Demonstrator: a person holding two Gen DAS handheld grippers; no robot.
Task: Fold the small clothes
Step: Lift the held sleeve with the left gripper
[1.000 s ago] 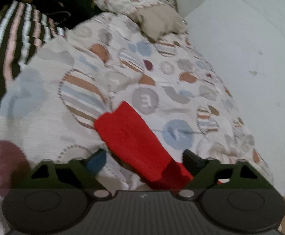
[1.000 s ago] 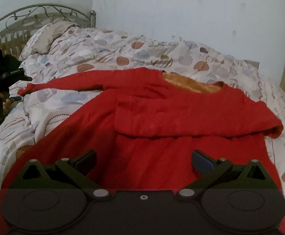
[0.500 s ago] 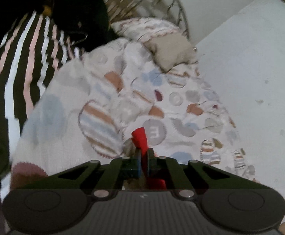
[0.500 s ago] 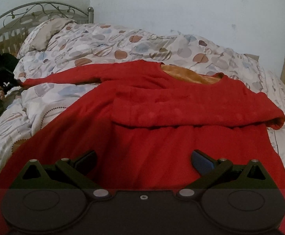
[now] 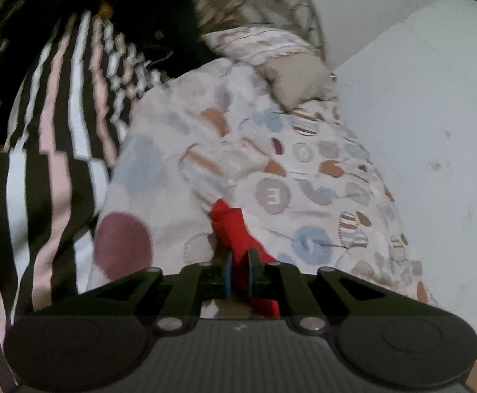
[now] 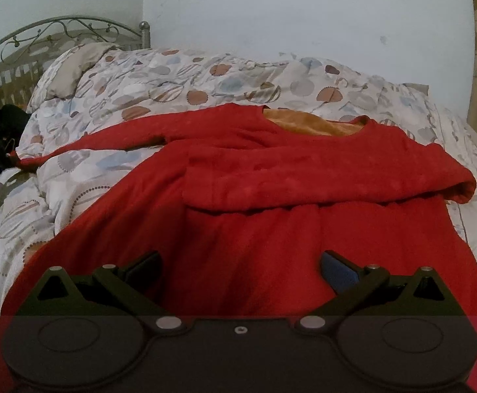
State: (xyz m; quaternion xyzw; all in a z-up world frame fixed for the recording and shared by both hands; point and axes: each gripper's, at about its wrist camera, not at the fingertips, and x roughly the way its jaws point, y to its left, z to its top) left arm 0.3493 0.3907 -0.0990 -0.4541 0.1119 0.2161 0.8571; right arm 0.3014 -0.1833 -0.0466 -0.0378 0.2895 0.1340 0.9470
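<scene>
A red long-sleeved top (image 6: 271, 203) with an orange lining lies spread on the patterned duvet (image 6: 113, 104). Its right sleeve is folded across the chest; its left sleeve (image 6: 84, 144) stretches out to the left. In the left wrist view my left gripper (image 5: 238, 265) is shut on the red sleeve cuff (image 5: 231, 226), which sticks up between the blue pads. My right gripper (image 6: 238, 262) is open and empty, hovering over the lower body of the top.
A pillow (image 5: 297, 78) and metal headboard (image 6: 58, 32) are at the bed's head. A white wall (image 5: 418, 131) runs along the far side. A black, white and pink striped cloth (image 5: 48, 150) lies left of the duvet.
My left gripper has closed on the red sleeve cuff, which lay flat between open jaws a second ago. The right gripper moved slightly, still open.
</scene>
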